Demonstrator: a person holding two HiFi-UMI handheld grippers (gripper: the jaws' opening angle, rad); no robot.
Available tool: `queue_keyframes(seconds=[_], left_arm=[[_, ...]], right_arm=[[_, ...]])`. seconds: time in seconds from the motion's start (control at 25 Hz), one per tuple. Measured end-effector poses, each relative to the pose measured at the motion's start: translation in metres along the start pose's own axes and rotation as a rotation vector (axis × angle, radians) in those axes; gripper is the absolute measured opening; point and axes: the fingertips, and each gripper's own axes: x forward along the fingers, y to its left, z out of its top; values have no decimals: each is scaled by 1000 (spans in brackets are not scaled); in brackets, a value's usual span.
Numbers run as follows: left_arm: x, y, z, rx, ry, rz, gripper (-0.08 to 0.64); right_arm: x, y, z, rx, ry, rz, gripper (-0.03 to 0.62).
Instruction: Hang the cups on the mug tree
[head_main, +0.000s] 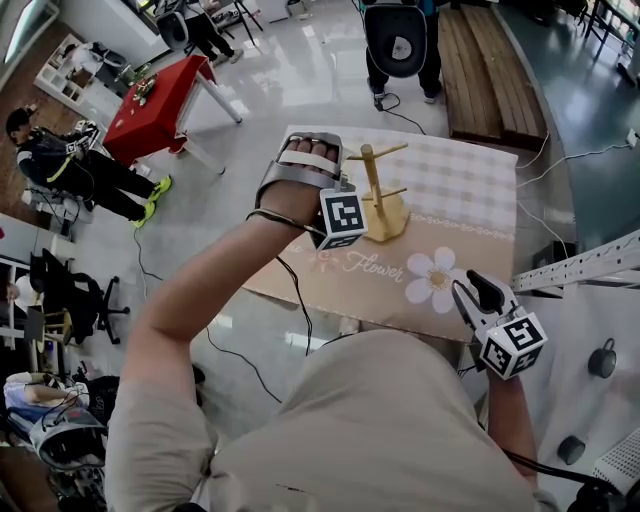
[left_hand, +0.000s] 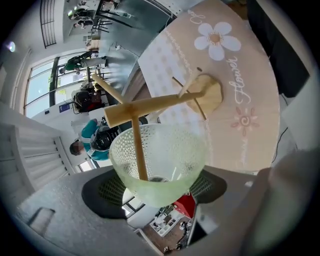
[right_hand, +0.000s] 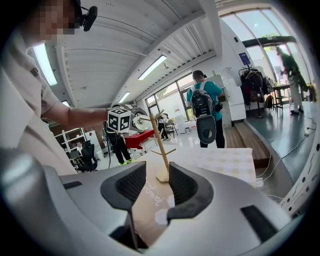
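Glossy pale flooring spreads around you, with a red table (head_main: 160, 95) off to the far left and a person in a teal shirt (right_hand: 202, 95) standing beyond the worktop (head_main: 470, 190). That worktop is covered by a beige cloth, checked at its far half and printed with a white daisy (head_main: 432, 277) and pink script near your edge.

Near the cloth's left side stands the pale wooden mug tree (head_main: 375, 180), upright on its round base, with bare pegs angling off the trunk.

Your left hand-held gripper (head_main: 335, 205) is raised just beside the tree. Its own view shows the jaws spread wide and closed on the pale green dimpled glass cup (left_hand: 165, 160). The pads press against the cup's lower sides and its open mouth faces the tree. From there the mug tree (left_hand: 160, 102) lies sideways across the picture, and one of its pegs (left_hand: 137, 147) runs across the cup's mouth. You cannot tell whether peg and glass touch. No cup handle can be made out.

Your right hand-held gripper (head_main: 475, 295) hangs over the near right corner of the worktop, close to the daisy and well apart from the tree. Its jaws stand apart with nothing between them. Only the cloth and the distant mug tree (right_hand: 161, 145) show through the gap.
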Motion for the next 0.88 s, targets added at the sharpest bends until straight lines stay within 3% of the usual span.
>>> queue_keyframes(seconds=[0.44,0.88], left_arm=[[-4,-1,13,33,-14,22,368],[-8,-1,6,-32,-55,20,368]], right_arm=[[-9,-7,-2,7,2,-7,152],[-5,-3,1,-4,7,10,152]])
